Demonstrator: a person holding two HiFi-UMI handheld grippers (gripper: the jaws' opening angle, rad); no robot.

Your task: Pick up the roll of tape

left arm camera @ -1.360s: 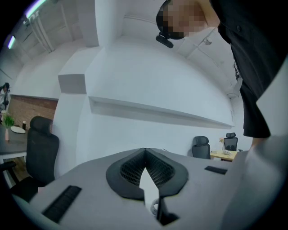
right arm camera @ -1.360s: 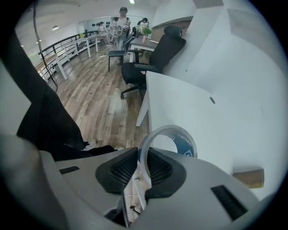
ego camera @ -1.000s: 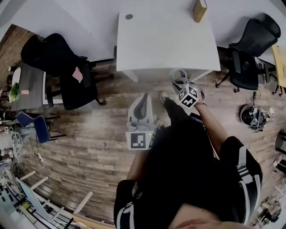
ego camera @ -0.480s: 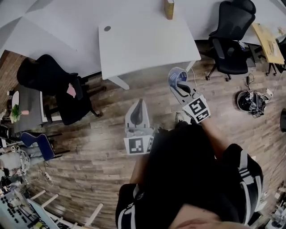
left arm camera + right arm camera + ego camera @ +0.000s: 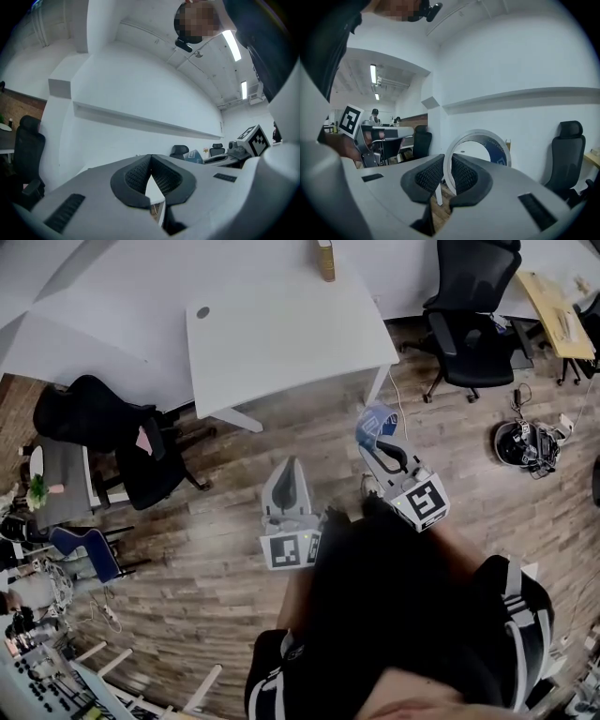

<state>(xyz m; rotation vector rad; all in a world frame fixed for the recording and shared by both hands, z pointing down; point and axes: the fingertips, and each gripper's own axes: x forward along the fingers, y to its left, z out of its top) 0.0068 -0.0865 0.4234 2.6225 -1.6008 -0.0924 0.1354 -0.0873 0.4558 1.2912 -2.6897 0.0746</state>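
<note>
The roll of tape [image 5: 476, 133] is a thin whitish ring with a blue inner label. It stands upright between the pads of my right gripper [image 5: 446, 171], which is shut on its rim. In the head view the roll of tape [image 5: 374, 417] sits at the tip of the right gripper [image 5: 379, 434], held out over the wooden floor just in front of the white desk [image 5: 281, 324]. My left gripper [image 5: 291, 468] points forward beside it. In the left gripper view the left gripper [image 5: 150, 174] is shut with nothing in it, and the tape [image 5: 194, 155] shows to its right.
A tan box [image 5: 324, 259] stands at the desk's far edge. Black office chairs stand at the right [image 5: 467, 324] and the left [image 5: 112, 427]. A cluttered bench [image 5: 42, 676] lies at the lower left, and a round device with cables [image 5: 520, 444] at the right.
The right gripper has come up from low by the desk's corner with the tape ring in its jaws and now points about level. The left gripper has moved across the room.
</note>
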